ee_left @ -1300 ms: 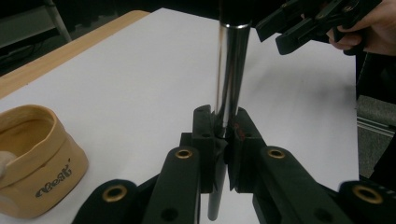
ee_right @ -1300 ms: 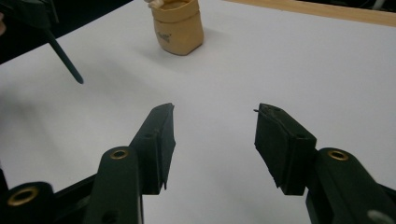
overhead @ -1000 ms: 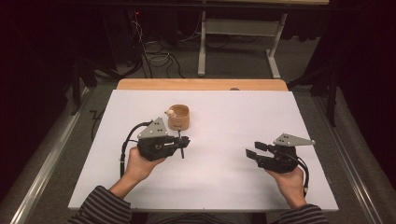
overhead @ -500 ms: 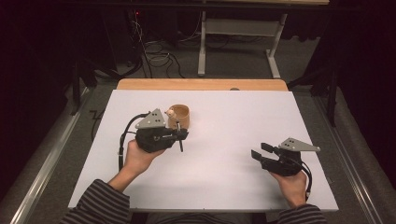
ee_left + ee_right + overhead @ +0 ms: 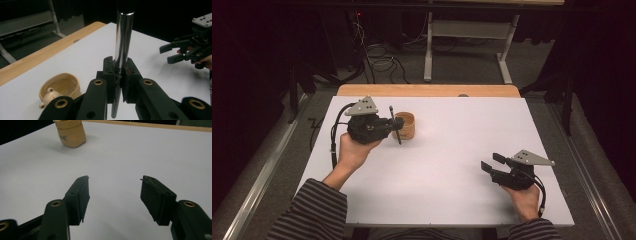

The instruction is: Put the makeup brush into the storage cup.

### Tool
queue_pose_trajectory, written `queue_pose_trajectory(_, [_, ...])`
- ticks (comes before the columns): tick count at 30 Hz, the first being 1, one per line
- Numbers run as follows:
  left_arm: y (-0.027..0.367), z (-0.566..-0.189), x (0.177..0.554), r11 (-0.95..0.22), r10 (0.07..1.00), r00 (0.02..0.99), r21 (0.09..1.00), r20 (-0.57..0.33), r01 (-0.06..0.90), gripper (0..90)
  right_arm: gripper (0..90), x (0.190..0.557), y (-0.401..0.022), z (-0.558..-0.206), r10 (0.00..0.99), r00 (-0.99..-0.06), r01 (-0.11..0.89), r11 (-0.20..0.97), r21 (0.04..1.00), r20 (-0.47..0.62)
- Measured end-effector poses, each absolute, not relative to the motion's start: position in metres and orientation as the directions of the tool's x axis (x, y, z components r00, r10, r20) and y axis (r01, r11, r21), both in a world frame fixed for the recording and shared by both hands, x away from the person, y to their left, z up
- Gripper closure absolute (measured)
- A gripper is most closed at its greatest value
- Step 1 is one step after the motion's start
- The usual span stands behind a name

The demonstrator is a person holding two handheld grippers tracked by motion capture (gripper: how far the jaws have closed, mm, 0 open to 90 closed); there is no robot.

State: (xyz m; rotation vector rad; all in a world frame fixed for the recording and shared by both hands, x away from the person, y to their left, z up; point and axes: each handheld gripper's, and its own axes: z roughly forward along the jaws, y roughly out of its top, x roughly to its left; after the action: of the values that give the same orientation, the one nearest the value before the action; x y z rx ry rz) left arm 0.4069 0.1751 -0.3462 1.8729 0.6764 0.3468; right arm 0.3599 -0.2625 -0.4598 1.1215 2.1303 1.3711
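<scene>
Clenching the pen upright in our left gripper beside the wooden cup near the desk's far-left corner, we should centre it first; right gripper gapes.

The table is showing white, with a light wood edge at 12 o'clock. The cup is looking tan. The rod is shining silver. Both grippers are looking black with grey plates. The sleeves are showing grey and black stripes.
</scene>
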Motion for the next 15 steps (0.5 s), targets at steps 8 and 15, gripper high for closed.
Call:
queue_pose_trajectory(8, [0.168,-0.338,0.425,-0.301,0.619,0.784,0.905,-0.053,0.299,83.4,33.2,0.358,-0.266,-0.457,0.787,-0.605,0.401,0.171,0.9,0.12])
queue_pose_trajectory(15, [0.162,-0.332,0.438,-0.32,0.641,0.767,0.9,-0.025,0.297,83.3,31.5,0.358,-0.267,-0.458,0.79,-0.599,0.414,0.165,0.895,0.131])
